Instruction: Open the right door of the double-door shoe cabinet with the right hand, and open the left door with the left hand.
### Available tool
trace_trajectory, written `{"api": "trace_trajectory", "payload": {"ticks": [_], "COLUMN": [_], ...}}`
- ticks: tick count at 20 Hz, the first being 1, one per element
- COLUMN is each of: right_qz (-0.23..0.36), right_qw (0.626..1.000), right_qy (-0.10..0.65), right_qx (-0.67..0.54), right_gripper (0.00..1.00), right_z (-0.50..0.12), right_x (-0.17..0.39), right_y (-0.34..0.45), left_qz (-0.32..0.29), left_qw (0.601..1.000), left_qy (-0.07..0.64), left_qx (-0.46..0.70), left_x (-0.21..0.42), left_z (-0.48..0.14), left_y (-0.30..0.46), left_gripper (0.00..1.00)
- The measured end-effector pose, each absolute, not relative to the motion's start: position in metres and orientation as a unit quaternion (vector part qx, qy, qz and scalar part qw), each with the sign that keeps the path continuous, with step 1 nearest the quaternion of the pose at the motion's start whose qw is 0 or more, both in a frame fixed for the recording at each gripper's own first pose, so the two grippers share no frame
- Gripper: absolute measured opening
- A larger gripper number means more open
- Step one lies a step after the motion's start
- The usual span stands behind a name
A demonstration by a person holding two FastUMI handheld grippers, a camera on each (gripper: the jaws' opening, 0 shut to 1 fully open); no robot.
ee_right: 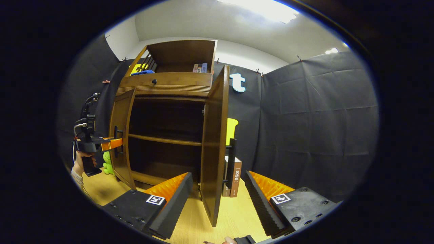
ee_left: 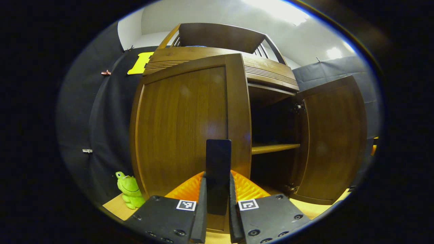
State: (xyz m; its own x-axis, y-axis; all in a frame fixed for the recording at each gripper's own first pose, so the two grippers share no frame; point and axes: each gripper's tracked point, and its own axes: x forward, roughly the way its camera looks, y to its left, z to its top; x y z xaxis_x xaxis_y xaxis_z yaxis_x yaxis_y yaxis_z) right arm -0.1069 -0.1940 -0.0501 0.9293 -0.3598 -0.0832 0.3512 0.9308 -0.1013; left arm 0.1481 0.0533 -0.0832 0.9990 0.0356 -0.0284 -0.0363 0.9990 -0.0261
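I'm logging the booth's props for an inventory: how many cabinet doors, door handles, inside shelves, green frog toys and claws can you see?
Cabinet doors: 2, left door, right door
Door handles: 2, left handle, right handle
Inside shelves: 1, shelf
Green frog toys: 1, frog toy
Claws: 2, left claw, right claw
Total: 8

Left gripper view sits close against the left door (ee_left: 183, 128); right gripper view faces the same cabinet (ee_right: 169, 84) from farther back.
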Motion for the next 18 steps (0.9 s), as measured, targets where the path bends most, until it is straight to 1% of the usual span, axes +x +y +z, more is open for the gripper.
{"api": "trace_trajectory", "payload": {"ticks": [1, 2, 4, 5, 6, 7, 10, 14, 15, 18], "right_qz": [-0.176, -0.17, -0.157, -0.149, -0.141, -0.133, -0.112, -0.091, -0.087, -0.075], "right_qw": [0.982, 0.983, 0.986, 0.987, 0.988, 0.989, 0.992, 0.994, 0.994, 0.996], "right_qy": [0.048, 0.045, 0.039, 0.039, 0.04, 0.04, 0.044, 0.045, 0.043, 0.036], "right_qx": [-0.043, -0.044, -0.047, -0.048, -0.048, -0.048, -0.044, -0.04, -0.039, -0.034], "right_gripper": [0.96, 0.98, 0.96, 0.98, 0.96, 0.98, 0.98, 0.98, 0.98, 0.98], "right_z": [-0.049, -0.048, -0.047, -0.048, -0.049, -0.05, -0.053, -0.054, -0.052, -0.049], "right_x": [-0.105, -0.103, -0.096, -0.093, -0.09, -0.088, -0.082, -0.075, -0.076, -0.07], "right_y": [-0.19, -0.184, -0.173, -0.167, -0.162, -0.155, -0.138, -0.117, -0.112, -0.098], "left_qz": [0.018, 0.019, 0.021, 0.023, 0.026, 0.03, 0.043, 0.052, 0.056, 0.074], "left_qw": [1.0, 1.0, 1.0, 0.999, 0.999, 0.999, 0.999, 0.998, 0.998, 0.997], "left_qy": [0.015, 0.017, 0.021, 0.023, 0.023, 0.022, 0.023, 0.023, 0.023, 0.021], "left_qx": [-0.013, -0.012, -0.01, -0.01, -0.009, -0.006, 0.004, 0.004, 0.005, 0.008], "left_x": [0.142, 0.134, 0.12, 0.112, 0.106, 0.094, 0.077, 0.06, 0.054, 0.037], "left_z": [-0.083, -0.083, -0.082, -0.081, -0.08, -0.077, -0.076, -0.075, -0.076, -0.075], "left_y": [0.056, 0.059, 0.066, 0.07, 0.073, 0.077, 0.089, 0.104, 0.11, 0.128], "left_gripper": [0.31, 0.31, 0.31, 0.31, 0.31, 0.31, 0.31, 0.27, 0.28, 0.27]}}
